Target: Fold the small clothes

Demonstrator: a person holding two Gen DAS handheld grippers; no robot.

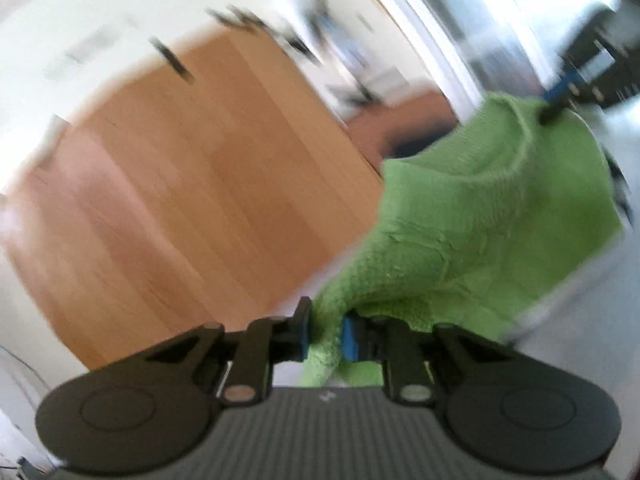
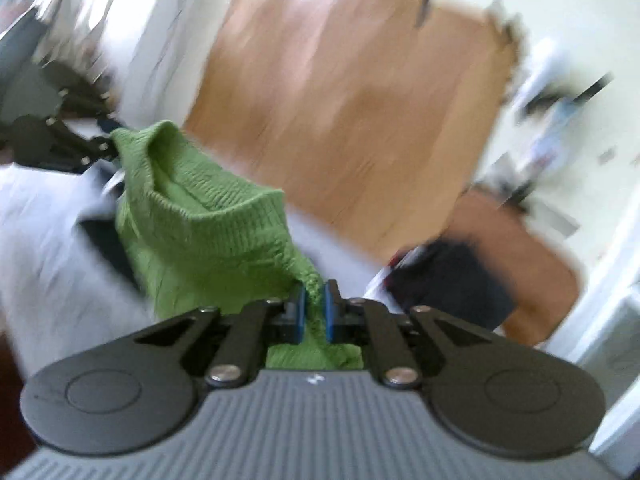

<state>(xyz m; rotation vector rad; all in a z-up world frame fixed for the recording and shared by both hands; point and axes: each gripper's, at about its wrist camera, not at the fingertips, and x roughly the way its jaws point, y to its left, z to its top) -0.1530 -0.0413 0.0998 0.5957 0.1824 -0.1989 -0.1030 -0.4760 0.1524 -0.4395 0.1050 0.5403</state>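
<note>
A green knit garment (image 1: 480, 216) hangs stretched in the air between my two grippers. My left gripper (image 1: 326, 332) is shut on one end of it, the cloth pinched between the blue pads. My right gripper (image 2: 314, 310) is shut on the other end of the garment (image 2: 200, 232). In the left wrist view the right gripper (image 1: 554, 104) holds the far top corner. In the right wrist view the left gripper (image 2: 102, 148) holds the far corner at the left. Both views are motion-blurred.
A wooden table top (image 1: 192, 184) lies beyond, also in the right wrist view (image 2: 352, 100). A white sheet-like surface (image 2: 48, 248) lies below the garment. A dark cloth (image 2: 448, 280) lies at the right, by a brown rounded piece (image 2: 520, 248).
</note>
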